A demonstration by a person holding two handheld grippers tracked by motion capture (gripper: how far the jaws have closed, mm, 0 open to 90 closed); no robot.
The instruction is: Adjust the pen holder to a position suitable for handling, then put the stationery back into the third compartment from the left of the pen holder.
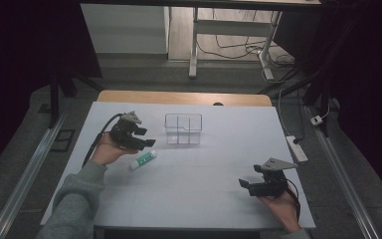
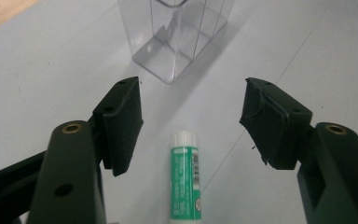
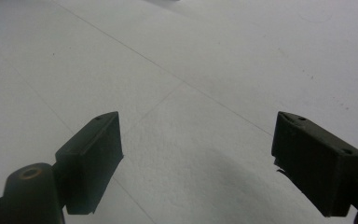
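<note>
The left gripper hangs wide open and empty over the glue stick, probably about to grab; next, lower and squeeze.

Looks like a lab or test room, prob. a recording setup: a white-topped table stands on grey floor betw. dark curtains. Beyond the table, bare metal desk legs and loose cables; right of it, a power strip.
</note>
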